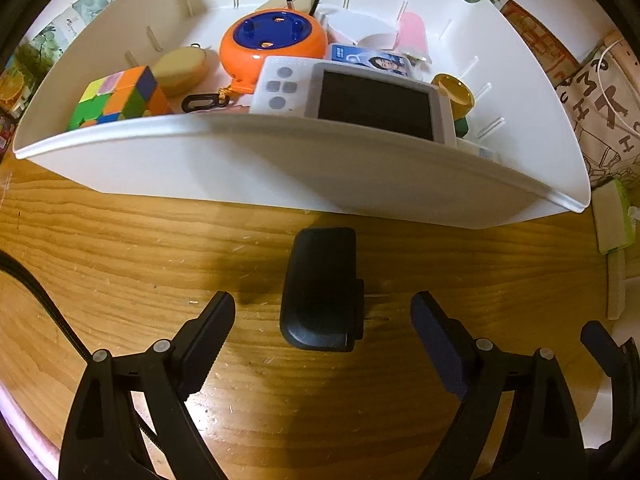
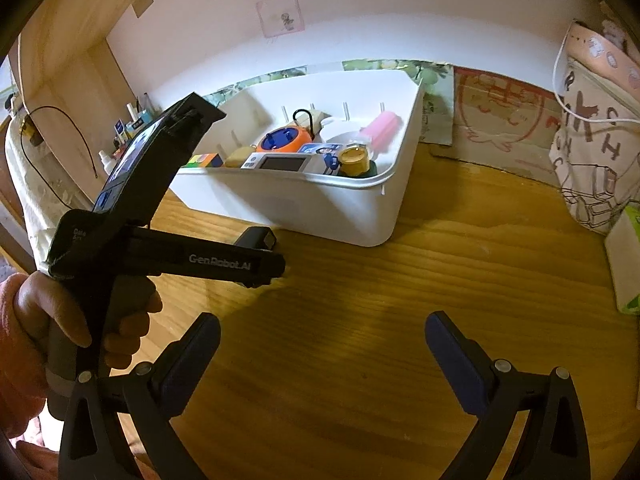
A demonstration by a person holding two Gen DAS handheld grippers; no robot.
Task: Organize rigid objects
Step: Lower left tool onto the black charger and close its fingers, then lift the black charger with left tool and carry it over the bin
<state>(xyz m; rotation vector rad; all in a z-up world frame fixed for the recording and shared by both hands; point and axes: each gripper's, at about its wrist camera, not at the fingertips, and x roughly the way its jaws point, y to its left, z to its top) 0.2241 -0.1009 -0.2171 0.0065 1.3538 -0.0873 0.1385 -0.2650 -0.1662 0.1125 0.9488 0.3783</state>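
Just in front of the white bin point(image 1: 304, 168), on the wooden surface point(image 1: 120, 248), lies a black oblong object point(image 1: 320, 288), its long axis pointing toward the bin's near wall, apart from it. The left gripper point(image 1: 324, 336) hangs over it, released, one finger on each side without touching. To the bin's right front, the right gripper point(image 2: 324, 360) stands released over bare wood.

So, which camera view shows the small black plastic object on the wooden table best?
The left wrist view: the small black plastic object lies whole, ahead of the open jaws. In the right wrist view, only its end shows behind the left gripper's body.
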